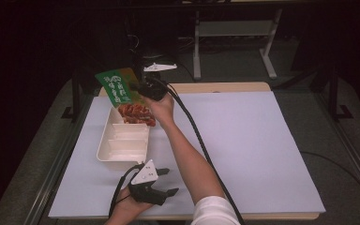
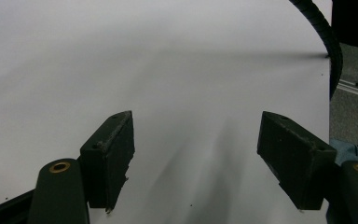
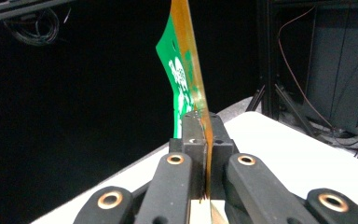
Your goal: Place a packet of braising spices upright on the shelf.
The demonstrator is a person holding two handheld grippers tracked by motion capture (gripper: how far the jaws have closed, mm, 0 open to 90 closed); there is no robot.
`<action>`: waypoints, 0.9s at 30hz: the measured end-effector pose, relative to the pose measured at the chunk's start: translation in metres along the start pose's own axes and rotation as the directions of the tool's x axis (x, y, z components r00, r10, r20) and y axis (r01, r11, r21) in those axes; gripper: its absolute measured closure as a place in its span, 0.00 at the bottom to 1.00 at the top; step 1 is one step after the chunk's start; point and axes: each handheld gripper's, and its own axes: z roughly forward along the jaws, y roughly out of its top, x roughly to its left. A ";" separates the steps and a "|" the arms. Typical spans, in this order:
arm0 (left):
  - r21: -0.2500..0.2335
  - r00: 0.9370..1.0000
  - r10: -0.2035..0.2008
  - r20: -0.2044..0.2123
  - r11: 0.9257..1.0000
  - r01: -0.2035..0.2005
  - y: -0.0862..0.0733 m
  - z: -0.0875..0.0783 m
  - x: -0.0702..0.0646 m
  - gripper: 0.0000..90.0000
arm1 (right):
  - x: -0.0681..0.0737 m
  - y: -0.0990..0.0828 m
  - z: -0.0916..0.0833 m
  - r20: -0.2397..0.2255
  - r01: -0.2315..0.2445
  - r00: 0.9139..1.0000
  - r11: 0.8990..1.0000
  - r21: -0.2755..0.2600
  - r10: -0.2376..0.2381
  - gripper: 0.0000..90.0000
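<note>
Pinching green packet (image 1: 118,87) in right gripper (image 1: 143,88) jaws, above white tray (image 1: 107,145)

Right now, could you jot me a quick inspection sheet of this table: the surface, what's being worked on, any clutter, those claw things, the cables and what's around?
Surface: white sheet over a wooden table, bare apart from the job's things.
Job's things: green snack packet held tilted above the far end of a cream compartment tray; the tray's compartments look empty.
Clutter: nothing seen.
Grippers: right gripper shut on the packet's edge; left gripper low over the sheet's near edge, jaws open, nothing between them.
Cables: a black cable trails from the right gripper along the forearm; a thinner one loops from the left.
Surroundings: dark room, grey floor, metal stand legs behind the table.
</note>
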 end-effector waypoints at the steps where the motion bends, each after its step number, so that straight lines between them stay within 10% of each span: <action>1: -0.001 1.000 0.000 -0.001 1.000 0.000 0.000 0.000 0.000 0.30 | 0.000 0.001 -0.001 0.008 0.013 1.000 1.000 0.010 -0.014 0.98; 9: -0.001 1.000 -0.006 -0.001 1.000 0.006 0.000 0.000 0.001 0.30 | -0.001 0.013 0.000 0.019 0.126 0.991 0.979 0.163 -0.130 0.95; 16: -0.005 1.000 -0.006 -0.005 1.000 0.006 0.000 -0.002 0.002 0.30 | 0.000 0.015 0.021 0.004 0.178 0.981 0.914 0.364 -0.193 0.90; 20: -0.007 1.000 -0.007 -0.002 1.000 0.007 0.000 -0.002 0.001 0.30 | -0.005 0.009 0.023 -0.019 0.146 0.988 0.908 0.393 -0.150 0.96; 27: -0.009 1.000 0.001 0.000 1.000 -0.001 0.001 -0.002 -0.001 0.30 | 0.004 0.006 0.013 -0.050 0.100 0.995 0.944 0.314 -0.088 0.99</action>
